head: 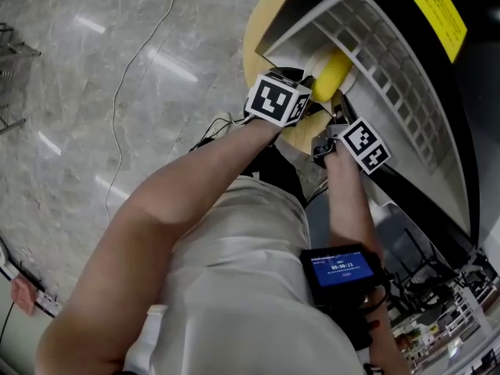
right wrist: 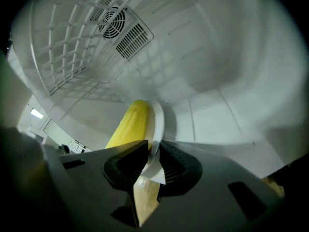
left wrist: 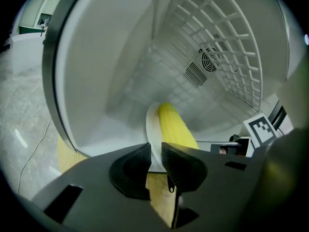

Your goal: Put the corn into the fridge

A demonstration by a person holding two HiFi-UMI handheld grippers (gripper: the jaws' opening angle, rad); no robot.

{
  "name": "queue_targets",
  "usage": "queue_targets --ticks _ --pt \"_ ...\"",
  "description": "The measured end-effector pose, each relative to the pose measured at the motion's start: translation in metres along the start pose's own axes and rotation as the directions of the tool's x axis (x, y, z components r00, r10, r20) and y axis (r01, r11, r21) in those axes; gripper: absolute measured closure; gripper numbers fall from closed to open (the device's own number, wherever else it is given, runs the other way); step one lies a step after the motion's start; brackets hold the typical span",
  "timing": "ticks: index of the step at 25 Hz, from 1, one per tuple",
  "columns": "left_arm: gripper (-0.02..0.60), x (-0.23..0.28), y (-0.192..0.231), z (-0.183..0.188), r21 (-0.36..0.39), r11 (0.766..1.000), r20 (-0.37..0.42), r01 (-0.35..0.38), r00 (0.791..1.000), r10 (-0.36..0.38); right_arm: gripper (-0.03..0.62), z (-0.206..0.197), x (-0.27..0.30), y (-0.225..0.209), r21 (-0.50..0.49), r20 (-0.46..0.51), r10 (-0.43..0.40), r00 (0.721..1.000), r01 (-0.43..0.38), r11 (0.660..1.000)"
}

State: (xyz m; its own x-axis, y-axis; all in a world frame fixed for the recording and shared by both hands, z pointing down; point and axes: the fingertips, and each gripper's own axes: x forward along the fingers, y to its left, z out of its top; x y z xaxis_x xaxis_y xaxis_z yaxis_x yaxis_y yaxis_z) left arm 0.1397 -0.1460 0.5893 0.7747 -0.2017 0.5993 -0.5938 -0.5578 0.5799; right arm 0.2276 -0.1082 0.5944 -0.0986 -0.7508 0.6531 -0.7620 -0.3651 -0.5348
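Observation:
A yellow corn cob (head: 332, 75) lies on a white plate (head: 349, 80) held just inside the open fridge (head: 391, 69). My left gripper (head: 307, 87) is shut on the plate's rim from the left, and my right gripper (head: 337, 114) is shut on the rim from the near side. In the left gripper view the corn (left wrist: 173, 127) rests on the plate (left wrist: 150, 129), whose edge is pinched in the left gripper (left wrist: 154, 161). In the right gripper view the corn (right wrist: 129, 124) lies left of the plate rim (right wrist: 159, 122), clamped by the right gripper (right wrist: 151, 161).
The fridge's white interior has a wire shelf (head: 373, 49) above the plate and a fan vent (left wrist: 206, 64) on its back wall. The fridge stands on a round pale wooden table (head: 262, 30). A thin cable (head: 133, 69) runs over the marble floor. A blue-screened device (head: 340, 270) sits at the person's waist.

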Motion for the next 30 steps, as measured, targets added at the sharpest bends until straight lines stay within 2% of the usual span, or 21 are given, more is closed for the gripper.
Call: queue_targets --ticks 4,10,17,23,27,30 --pt "0.515 0.012 -0.005 0.010 0.043 0.999 -0.008 -0.025 1.000 0.026 0.534 0.010 0.000 -0.007 0.014 0.024 -0.034 0.999 0.033 0.999" --pt "0.515 0.023 0.000 0.017 0.130 0.990 -0.033 -0.056 0.998 0.061 0.533 0.016 0.008 -0.010 -0.019 0.041 -0.080 0.996 0.081 0.997" --pt "0.515 0.030 0.002 0.022 0.197 0.976 -0.067 -0.092 0.992 0.107 0.533 0.023 0.013 -0.011 -0.053 0.038 -0.120 0.992 0.122 0.991" --pt "0.511 0.034 0.004 0.028 0.311 0.940 -0.073 -0.142 0.982 0.172 0.526 0.028 0.013 -0.011 -0.102 0.040 -0.157 0.987 0.160 0.982" --pt "0.511 0.034 0.003 0.029 0.316 0.940 -0.065 -0.129 0.985 0.157 0.521 0.028 0.014 -0.014 -0.111 0.035 -0.174 0.984 0.177 0.978" --pt "0.511 0.034 0.003 0.029 0.335 0.933 -0.050 -0.130 0.987 0.155 0.512 0.029 0.013 -0.014 -0.175 0.043 -0.201 0.979 0.205 0.963"
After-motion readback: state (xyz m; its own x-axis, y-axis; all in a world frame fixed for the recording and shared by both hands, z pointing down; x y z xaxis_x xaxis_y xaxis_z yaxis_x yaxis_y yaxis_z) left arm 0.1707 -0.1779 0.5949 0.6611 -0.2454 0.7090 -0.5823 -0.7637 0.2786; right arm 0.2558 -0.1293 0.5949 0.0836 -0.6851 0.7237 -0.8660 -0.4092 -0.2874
